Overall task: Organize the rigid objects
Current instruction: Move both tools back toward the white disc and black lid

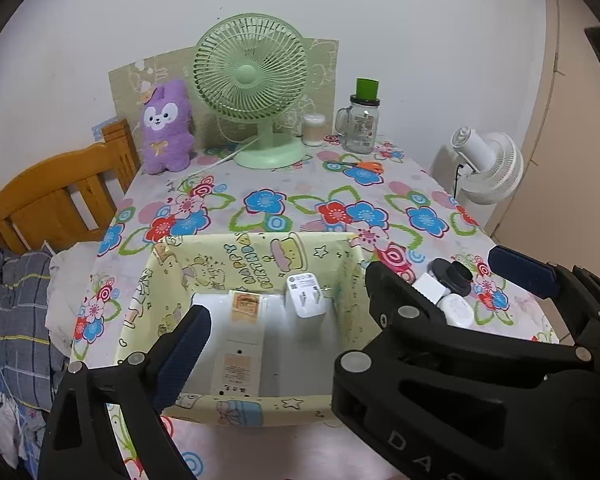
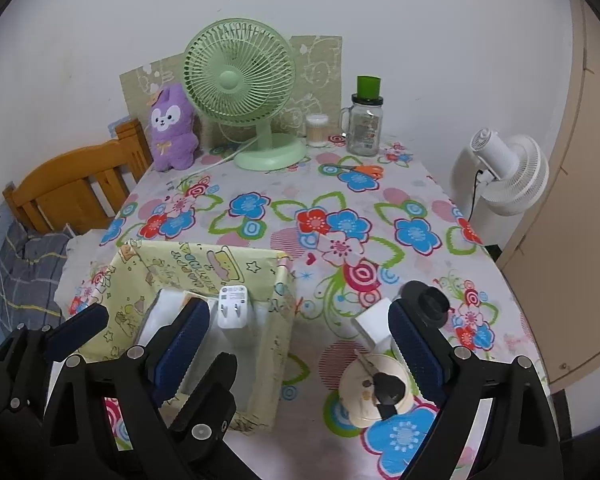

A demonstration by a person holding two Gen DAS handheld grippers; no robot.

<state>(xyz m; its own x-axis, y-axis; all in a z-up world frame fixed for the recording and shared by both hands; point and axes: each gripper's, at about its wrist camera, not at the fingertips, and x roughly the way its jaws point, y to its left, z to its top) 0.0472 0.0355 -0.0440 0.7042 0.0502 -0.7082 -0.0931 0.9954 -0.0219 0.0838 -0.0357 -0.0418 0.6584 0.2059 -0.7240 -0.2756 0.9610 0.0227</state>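
The biggest thing ahead of both grippers is the yellow cartoon-print open box (image 1: 256, 258), sitting just below and in front of the left gripper (image 1: 284, 304), whose jaws are spread wide with nothing between them; inside the box, under that gripper, lie a long flat white device with an orange label (image 1: 242, 328) and a white two-pin plug adapter (image 1: 306, 300) leaning on the far wall. The right gripper (image 2: 296, 334) is likewise released and empty, and the two black frames overlap just beside each other, so I'd judge a knock between them the likeliest mishap if either swings inward, and it could shove the light box across the slick floral tablecloth (image 2: 340, 216). Still outside the box, between and just under the right gripper's fingers, are a small white block (image 2: 370, 322), a round cream disc with a black-headed key lying on it (image 2: 374, 386), and a black round knob-like piece (image 2: 430, 300) behind its right finger. A careless closing might pinch the key alone and flick the disc away. The block is half hidden by the finger, the knob's shape is hard to read, and the box's near wall is blocked by the gripper frames.
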